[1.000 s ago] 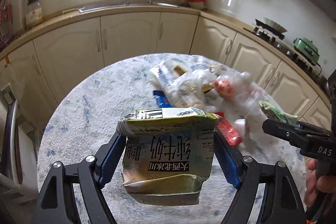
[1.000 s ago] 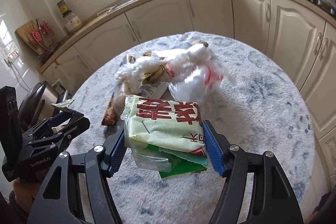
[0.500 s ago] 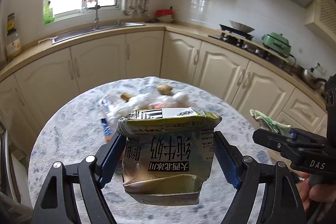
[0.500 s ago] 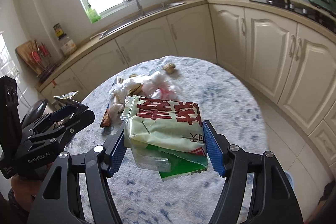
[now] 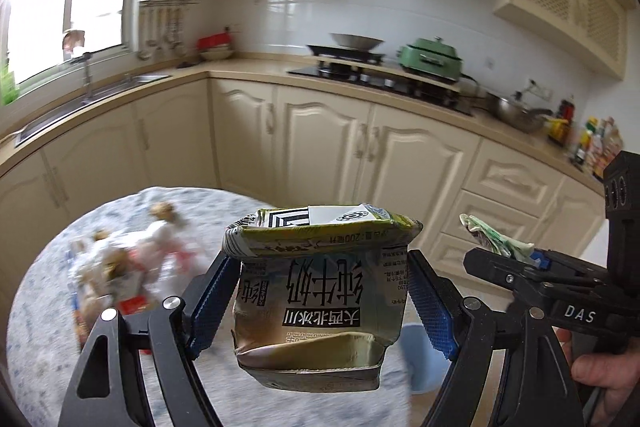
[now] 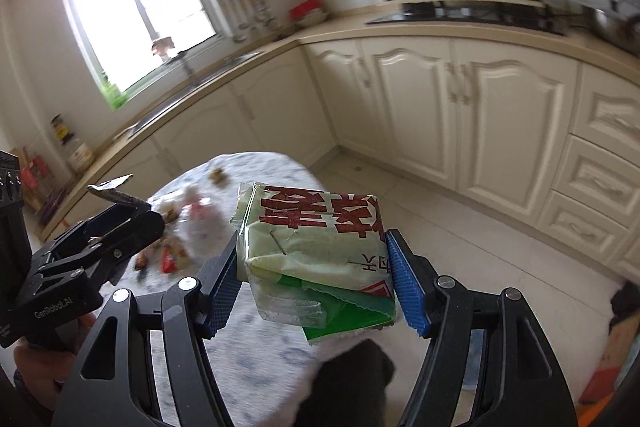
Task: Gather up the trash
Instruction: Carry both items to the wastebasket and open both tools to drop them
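My left gripper [image 5: 320, 303] is shut on a crushed green-and-white milk carton [image 5: 316, 291], held in the air past the table's right edge. My right gripper [image 6: 316, 279] is shut on a pale green snack packet with red characters [image 6: 316, 239], also off the table. Each gripper shows in the other's view: the right gripper [image 5: 532, 267] with a scrap of green wrapper [image 5: 492, 239], the left gripper [image 6: 96, 243] with the carton's edge. A blurred pile of trash [image 5: 128, 267] lies on the round table [image 5: 40, 367], seen too as the trash pile [image 6: 188, 223] on the table [image 6: 256, 367]. A light blue bin [image 5: 420, 359] stands on the floor behind the carton.
Cream cabinets [image 5: 320, 139] run along the wall, with a sink [image 5: 88, 87], a stove [image 5: 348, 67] and a green pot [image 5: 432, 59] on the counter. The tiled floor [image 6: 460, 247] lies to the right of the table. A person's hand [image 5: 600, 375] grips the right tool.
Both grippers have swung right and risen slightly with their loads, away from the trash pile. The table has slid to the lower left and the floor and bin have come into view.
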`<state>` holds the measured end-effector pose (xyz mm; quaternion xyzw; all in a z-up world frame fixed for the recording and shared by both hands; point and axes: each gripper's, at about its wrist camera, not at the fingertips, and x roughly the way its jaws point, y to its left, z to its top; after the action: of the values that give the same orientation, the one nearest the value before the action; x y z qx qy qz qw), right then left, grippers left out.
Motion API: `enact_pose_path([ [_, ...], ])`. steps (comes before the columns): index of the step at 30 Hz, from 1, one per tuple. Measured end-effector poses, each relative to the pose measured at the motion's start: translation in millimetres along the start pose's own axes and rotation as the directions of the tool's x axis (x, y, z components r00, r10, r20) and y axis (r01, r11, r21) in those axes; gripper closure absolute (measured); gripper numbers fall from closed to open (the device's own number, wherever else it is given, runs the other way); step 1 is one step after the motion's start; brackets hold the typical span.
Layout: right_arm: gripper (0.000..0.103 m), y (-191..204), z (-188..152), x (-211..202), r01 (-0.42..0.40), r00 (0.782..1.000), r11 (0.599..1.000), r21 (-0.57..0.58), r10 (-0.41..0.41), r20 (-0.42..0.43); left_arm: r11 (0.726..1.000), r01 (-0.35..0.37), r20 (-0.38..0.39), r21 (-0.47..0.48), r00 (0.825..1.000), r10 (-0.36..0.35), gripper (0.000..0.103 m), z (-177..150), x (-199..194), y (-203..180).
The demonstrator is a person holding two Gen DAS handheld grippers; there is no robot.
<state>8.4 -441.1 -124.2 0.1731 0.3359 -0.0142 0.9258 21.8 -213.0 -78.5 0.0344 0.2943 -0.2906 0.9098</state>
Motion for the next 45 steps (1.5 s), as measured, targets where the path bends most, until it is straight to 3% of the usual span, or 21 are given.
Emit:
enact_pose_path([
  [4, 0.034, -57.9, -10.9, -11.2, 0.112, 0.994, 0.991, 0.078, -0.111, -0.011, 0.994, 0.101, -0.056, 0.038, 0.993, -0.099, 0.025, 10.2, 42.7, -34.6],
  [7, 0.034, -98.5, -24.5, -12.1, 0.184, 0.983, 0.974, 0.134, -0.179, -0.046, 0.981, 0.182, -0.114, 0.066, 0.978, -0.174, 0.025, 9.0, 74.6, -65.9],
  [15, 0.034, -185.1, -68.6, 7.2, 0.296, 0.951, 0.919, 0.261, -0.258, -0.172, 0.948, 0.303, -0.307, 0.095, 0.915, -0.262, 0.025, -11.0, 168.1, -125.2],
  [24, 0.034, -245.7, -95.3, 33.7, 0.343, 0.93, 0.867, 0.362, -0.259, -0.261, 0.936, 0.348, -0.465, 0.047, 0.837, -0.288, 0.025, 2.6, 264.7, -170.1],
  [30, 0.034, -263.9, -106.4, 50.9, 0.355, 0.921, 0.851, 0.387, -0.249, -0.298, 0.933, 0.359, -0.519, 0.0, 0.798, -0.306, 0.025, 14.7, 323.1, -192.1],
  [33, 0.031, -270.5, -108.8, 59.3, 0.367, 0.916, 0.845, 0.388, -0.256, -0.31, 0.935, 0.355, -0.546, -0.014, 0.78, -0.305, 0.024, 14.7, 346.6, -197.4],
  [35, 0.023, -275.8, -110.1, 65.1, 0.38, 0.91, 0.841, 0.386, -0.263, -0.321, 0.939, 0.343, -0.578, 0.002, 0.767, -0.279, 0.024, 14.6, 359.3, -203.4],
  [38, 0.014, -282.5, -113.5, 67.0, 0.402, 0.901, 0.823, 0.401, -0.279, -0.331, 0.944, 0.329, -0.595, 0.012, 0.761, -0.258, 0.018, 16.2, 369.6, -210.3],
  [41, 0.004, -284.1, -116.1, 61.4, 0.418, 0.897, 0.807, 0.418, -0.296, -0.327, 0.951, 0.309, -0.575, 0.031, 0.784, -0.236, 0.006, 19.8, 371.5, -214.3],
  [45, 0.0, -280.2, -119.5, 54.6, 0.432, 0.892, 0.798, 0.419, -0.309, -0.33, 0.958, 0.281, -0.547, 0.061, 0.812, -0.203, 0.004, 19.4, 359.4, -212.9],
])
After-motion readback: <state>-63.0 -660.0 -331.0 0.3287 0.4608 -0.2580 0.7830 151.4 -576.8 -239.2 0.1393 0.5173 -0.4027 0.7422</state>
